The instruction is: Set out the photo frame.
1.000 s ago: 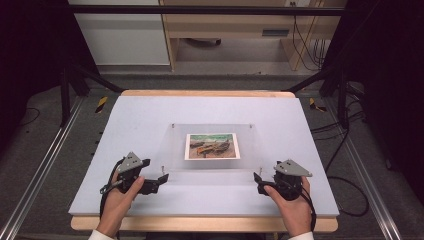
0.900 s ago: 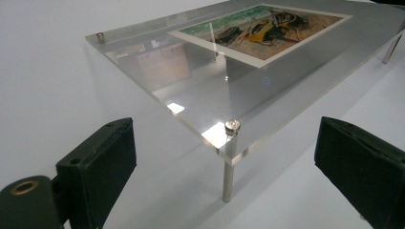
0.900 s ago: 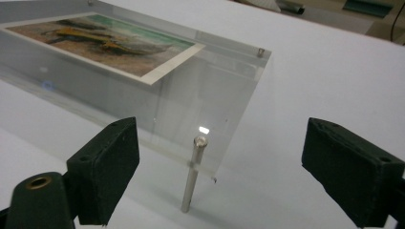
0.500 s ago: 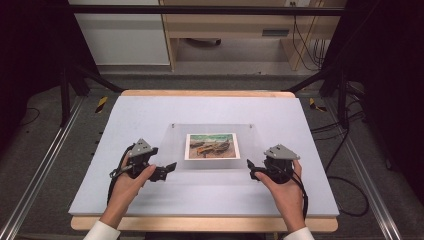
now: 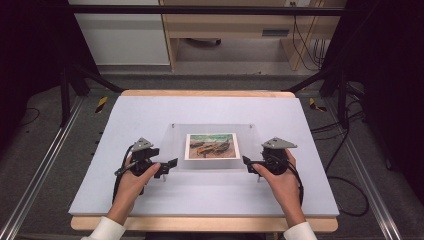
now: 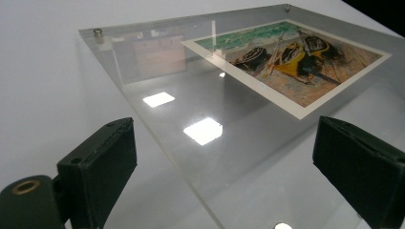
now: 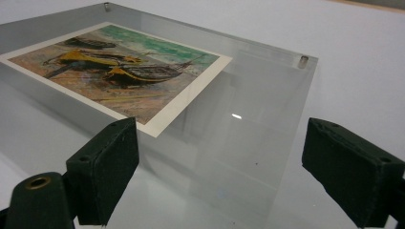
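Fig.: two-handed approach to a clear frame. My left claw (image 5: pixel 170 165) is wide, nothing btwn its jaws; it sits at the frame's (image 5: pixel 175 145) near-left corner, jaws aimed inward. In the left gripper view the acrylic edge runs up btwn the two pads (image 6: pixel 102 164), so I judge the claw is lined up to straddle that edge, not yet touching. My right claw (image 5: pixel 246 161) is also wide and empty, mirrored at the near-right corner; in the right gripper view the plate's right edge and a corner standoff (image 7: pixel 303 60) lie ahead of the jaws. Symmetric placement prob. serves an even lift w/o tilting the plate. The frame lies flat at the centre of the white table (image 5: pixel 125 120), raised slightly on small metal standoffs at its corners, leaving a gap under the edge for a jaw. A boat print (image 5: pixel 212 145) sits mid-plate, well clear of both claws.
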### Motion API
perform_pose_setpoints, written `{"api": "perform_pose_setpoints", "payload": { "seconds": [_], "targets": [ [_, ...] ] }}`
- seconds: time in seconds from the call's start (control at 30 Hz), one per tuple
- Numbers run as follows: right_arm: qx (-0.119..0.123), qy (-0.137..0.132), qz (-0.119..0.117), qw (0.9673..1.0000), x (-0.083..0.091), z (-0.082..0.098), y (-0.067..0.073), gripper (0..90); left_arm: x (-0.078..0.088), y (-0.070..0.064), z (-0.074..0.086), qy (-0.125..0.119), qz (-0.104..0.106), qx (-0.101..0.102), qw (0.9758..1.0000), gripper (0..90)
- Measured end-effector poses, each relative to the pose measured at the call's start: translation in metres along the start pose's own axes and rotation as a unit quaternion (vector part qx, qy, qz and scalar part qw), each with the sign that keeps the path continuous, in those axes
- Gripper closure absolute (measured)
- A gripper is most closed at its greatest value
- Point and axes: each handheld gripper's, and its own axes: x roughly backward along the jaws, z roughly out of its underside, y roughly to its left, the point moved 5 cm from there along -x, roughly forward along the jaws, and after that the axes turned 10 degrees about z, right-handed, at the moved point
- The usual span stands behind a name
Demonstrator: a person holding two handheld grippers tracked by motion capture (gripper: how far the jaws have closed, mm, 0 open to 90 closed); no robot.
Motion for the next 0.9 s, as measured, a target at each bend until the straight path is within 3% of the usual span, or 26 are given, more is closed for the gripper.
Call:
{"api": "perform_pose_setpoints", "payload": {
  "seconds": [0.17, 0.33, 0.4, 0.47, 0.6, 0.9],
  "targets": [
    [-0.024, 0.005, -0.020, 0.9995, -0.003, 0.004, -0.003, 12.8, -0.003, 0.001, 0.003, -0.009, 0.016, 0.039, 0.9990, 7.3],
    [-0.038, 0.018, -0.036, 0.9985, -0.007, 0.009, -0.002, 12.1, -0.007, 0.001, 0.005, -0.013, 0.031, 0.064, 0.9974, 6.8],
    [-0.041, 0.019, -0.037, 0.9983, -0.008, 0.010, -0.001, 11.1, -0.007, 0.003, 0.007, -0.011, 0.037, 0.076, 0.9964, 6.8],
    [-0.048, 0.021, -0.039, 0.9978, -0.009, 0.011, -0.002, 10.9, -0.008, 0.002, 0.009, -0.013, 0.057, 0.093, 0.9940, 7.3],
    [-0.067, 0.026, -0.047, 0.9963, -0.010, 0.013, -0.004, 10.7, -0.011, -0.001, 0.009, -0.012, 0.069, 0.096, 0.9929, 7.3],
    [-0.099, 0.039, -0.059, 0.9926, -0.007, 0.016, -0.004, 10.3, -0.012, -0.002, 0.009, -0.010, 0.073, 0.095, 0.9928, 7.2]
  ]
}}
